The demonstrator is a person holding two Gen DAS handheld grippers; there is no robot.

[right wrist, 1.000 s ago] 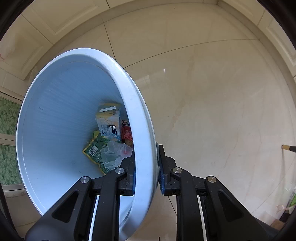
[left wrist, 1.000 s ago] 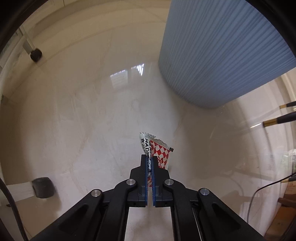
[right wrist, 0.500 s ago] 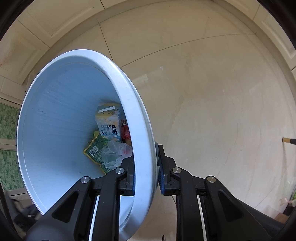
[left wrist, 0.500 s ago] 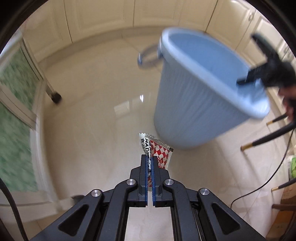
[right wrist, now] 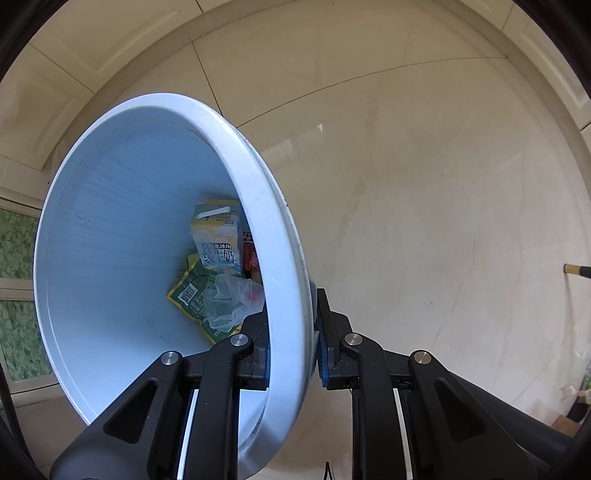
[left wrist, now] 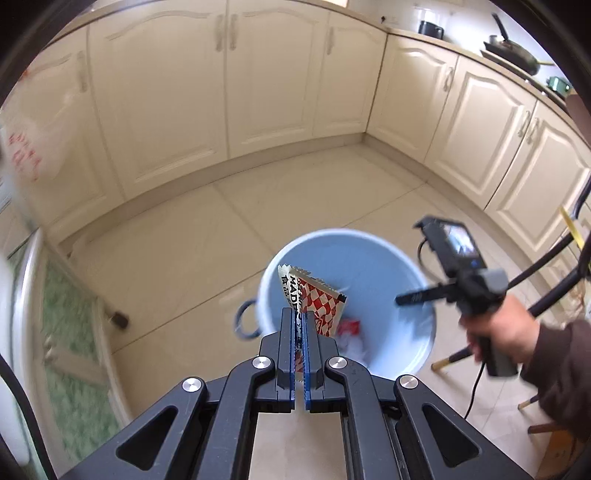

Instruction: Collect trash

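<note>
Left tool (left wrist: 299, 321) pinches a red-checked wrapper (left wrist: 314, 299), suspended above the open mouth of the blue bin (left wrist: 402, 280). Right tool (right wrist: 291, 325) clamps the bin's near rim (right wrist: 284, 295), one finger inside, one outside. Bare floor (left wrist: 177, 258) lies open left of the bin; cabinets (left wrist: 221, 92) bound the far side.

Floor (left wrist: 207, 236): pale cream polished tiles with thin dark joints, glossy, faint window reflection in the right wrist view.
Cabinets (left wrist: 266, 70): cream base units with arched raised-panel doors and slim metal handles, running along two walls and meeting at an inside corner.
Plinth (left wrist: 177, 188): same cream tone, along the foot of the cabinets.
Countertop (left wrist: 476, 50): upper right, carrying a dark pan (left wrist: 511, 50), a dark pot (left wrist: 430, 26) and a small green vessel (left wrist: 559, 85).
Left edge: green patterned glass panels (left wrist: 64, 317) in a pale frame, blurred.
Right edge: dark chair legs with brass-coloured tips (left wrist: 452, 358) on the tiles.
Light: soft, even daylight.
</note>
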